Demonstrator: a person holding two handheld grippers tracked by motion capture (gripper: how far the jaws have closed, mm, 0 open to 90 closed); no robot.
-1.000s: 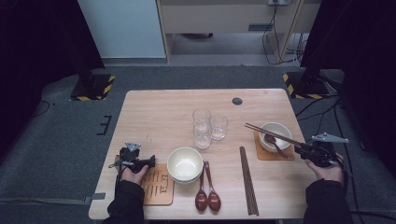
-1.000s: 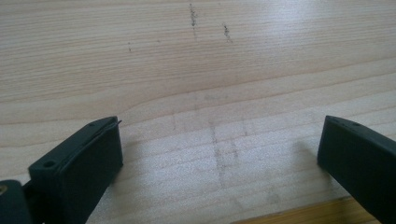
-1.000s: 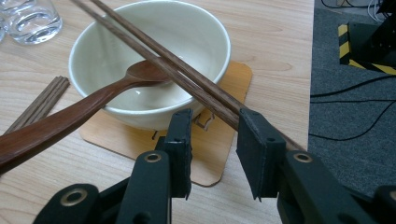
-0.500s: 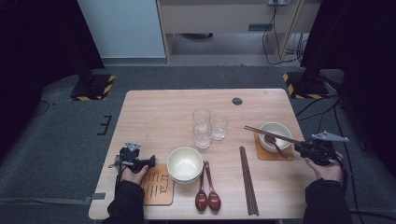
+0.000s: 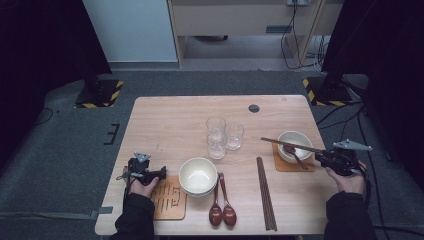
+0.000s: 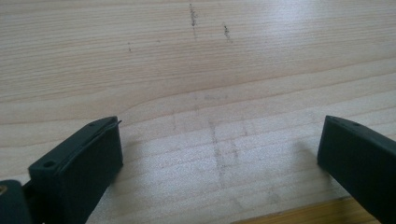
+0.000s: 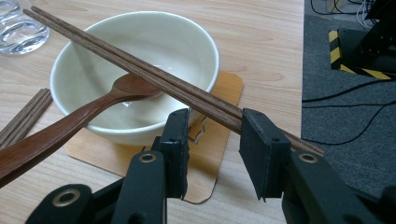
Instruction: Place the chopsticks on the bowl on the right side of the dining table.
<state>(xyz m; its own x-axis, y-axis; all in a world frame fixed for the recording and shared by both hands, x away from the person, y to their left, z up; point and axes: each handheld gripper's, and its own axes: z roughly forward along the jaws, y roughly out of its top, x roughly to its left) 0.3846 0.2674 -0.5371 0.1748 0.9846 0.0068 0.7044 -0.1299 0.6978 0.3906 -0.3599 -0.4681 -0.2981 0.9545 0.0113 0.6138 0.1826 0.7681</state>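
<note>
While I hold it near the table's right edge, right gripper (image 7: pixel 215 121): released. The jaws have just been opening, and a pair of chopsticks (image 7: pixel 140 70) runs through the gap between them without being pinched.
Change, right side: in the high view the far tips of the chopsticks (image 5: pixel 292 145) sit slightly lower over the right bowl (image 5: pixel 286 136) than a second ago. My right gripper (image 5: pixel 320 157) is in the same spot.
Change, left side: none that I can see. The left gripper is where it was.
Chopsticks: they slant from my jaws across the right bowl's (image 7: pixel 205 42) mouth, tips past its far rim.
Right bowl, contents: a brown spoon (image 7: pixel 70 123), its scoop inside and its handle leaning out over the rim towards the near edge.
Under the right bowl: a wooden coaster (image 7: pixel 224 93), near the right edge.
Left gripper (image 6: pixel 219 149): released, jaws wide apart over bare table (image 6: pixel 187 56). In the high view the left gripper (image 5: pixel 161 173) is near the near left corner.
Patterned coaster (image 5: pixel 170 202): just beside my left gripper.
Left bowl (image 5: pixel 198 175): on that coaster's right edge, towards the near edge.
Two spoons (image 5: pixel 222 205): side by side just right of the left bowl.
Spare chopsticks (image 5: pixel 266 192): flat on the table, between the spoons and the right bowl.
Three glasses (image 5: pixel 220 137): clustered at mid-table.
</note>
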